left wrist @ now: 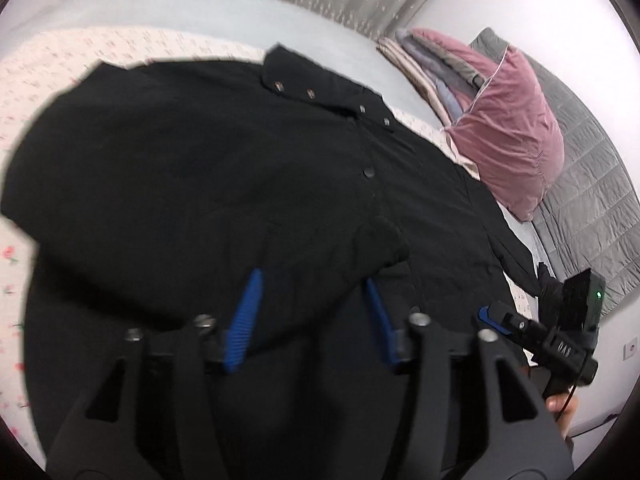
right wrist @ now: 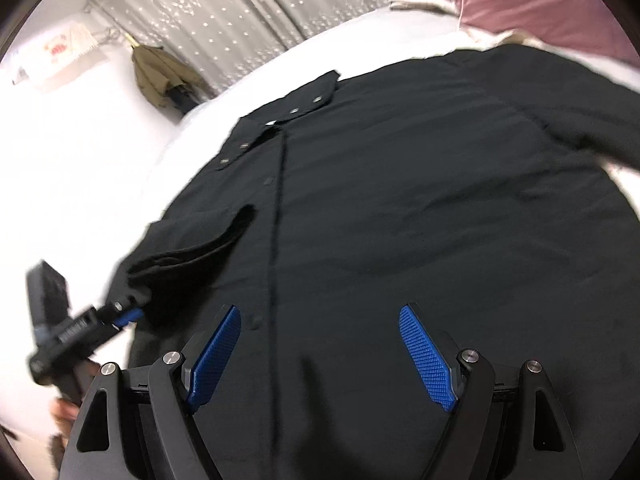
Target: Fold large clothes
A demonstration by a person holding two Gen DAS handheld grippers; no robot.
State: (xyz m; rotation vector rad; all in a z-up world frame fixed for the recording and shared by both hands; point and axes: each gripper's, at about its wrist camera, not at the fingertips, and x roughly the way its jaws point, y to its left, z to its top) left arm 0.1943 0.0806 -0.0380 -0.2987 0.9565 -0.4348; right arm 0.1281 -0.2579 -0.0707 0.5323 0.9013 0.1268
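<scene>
A black button-front jacket (left wrist: pixel 224 184) lies spread flat on the bed (left wrist: pixel 224 12), collar toward the far edge by the curtain (right wrist: pixel 240 20), its long axis running from there back to the near edge. Left claw (left wrist: pixel 312 300) and right claw (right wrist: pixel 320 344) hover over it, jaws apart, gripping nothing.

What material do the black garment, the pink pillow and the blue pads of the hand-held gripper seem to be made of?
Black garment: probably a matte woven fabric; it creases softly and gives no shine. Its snaps look like metal or plastic.
Pink pillow: seemingly a velvety or brushed cloth, with a faint sheen and gathered wrinkles.
Blue pads: likely rubber or plastic, with a moulded grid texture.
</scene>
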